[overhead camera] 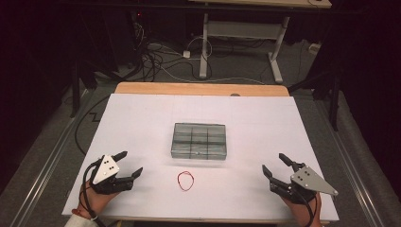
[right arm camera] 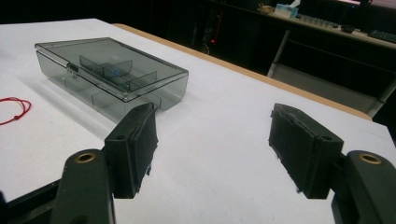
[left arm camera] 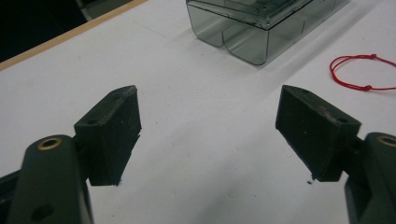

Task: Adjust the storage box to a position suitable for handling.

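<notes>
On the table (overhead camera: 142, 118), both tongs (overhead camera: 126, 166) (overhead camera: 274, 163) spread, flanking the red loop (overhead camera: 185, 180).

A lab: floor cables (overhead camera: 161, 61), bare test table (overhead camera: 142, 113).

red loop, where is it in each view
High view: the red loop lies low at centre, on the white sheet in front of the box.
Left gripper view: right edge, upper part, cut off by the frame.
Right gripper view: left edge, mid-height.
Shared landmark: the smoky clear box beside it.
</notes>
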The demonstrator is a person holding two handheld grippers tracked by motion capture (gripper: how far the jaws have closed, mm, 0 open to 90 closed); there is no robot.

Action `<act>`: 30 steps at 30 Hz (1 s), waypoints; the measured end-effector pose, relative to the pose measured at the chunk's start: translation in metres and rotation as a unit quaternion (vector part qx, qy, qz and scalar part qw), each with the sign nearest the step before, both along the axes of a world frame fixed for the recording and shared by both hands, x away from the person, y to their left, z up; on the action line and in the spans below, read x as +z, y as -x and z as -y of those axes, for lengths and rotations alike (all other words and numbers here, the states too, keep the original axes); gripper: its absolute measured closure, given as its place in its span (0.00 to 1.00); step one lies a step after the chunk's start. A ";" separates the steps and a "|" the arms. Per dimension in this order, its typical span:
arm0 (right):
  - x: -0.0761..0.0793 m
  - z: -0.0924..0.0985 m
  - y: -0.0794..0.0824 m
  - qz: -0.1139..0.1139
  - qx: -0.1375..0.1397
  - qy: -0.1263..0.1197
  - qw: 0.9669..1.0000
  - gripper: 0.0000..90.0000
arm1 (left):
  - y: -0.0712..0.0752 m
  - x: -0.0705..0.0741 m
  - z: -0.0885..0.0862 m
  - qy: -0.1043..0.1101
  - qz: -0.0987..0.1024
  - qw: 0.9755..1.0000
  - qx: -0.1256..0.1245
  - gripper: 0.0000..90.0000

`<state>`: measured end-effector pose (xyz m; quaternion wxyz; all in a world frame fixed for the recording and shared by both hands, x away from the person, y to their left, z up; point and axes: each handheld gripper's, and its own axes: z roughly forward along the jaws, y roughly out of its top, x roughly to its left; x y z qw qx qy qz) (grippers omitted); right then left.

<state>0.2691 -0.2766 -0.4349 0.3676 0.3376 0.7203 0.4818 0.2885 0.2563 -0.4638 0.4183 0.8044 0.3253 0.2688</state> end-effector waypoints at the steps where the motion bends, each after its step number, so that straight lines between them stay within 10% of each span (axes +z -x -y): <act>1: 0.000 0.000 0.000 0.000 0.000 -0.002 1.000 0.36 | 0.000 0.000 0.000 0.000 0.000 1.000 0.000 0.24; 13: -0.001 -0.007 -0.005 -0.004 0.010 0.010 1.000 0.48 | -0.001 -0.001 -0.004 0.000 -0.009 1.000 0.008 0.29; 23: -0.009 -0.015 -0.034 -0.069 0.007 0.024 0.997 0.88 | -0.027 -0.001 -0.001 0.009 -0.062 0.998 0.020 0.80; 30: -0.015 -0.027 -0.057 -0.096 0.015 0.047 0.994 1.00 | -0.052 0.000 0.024 -0.002 -0.080 0.997 -0.004 0.94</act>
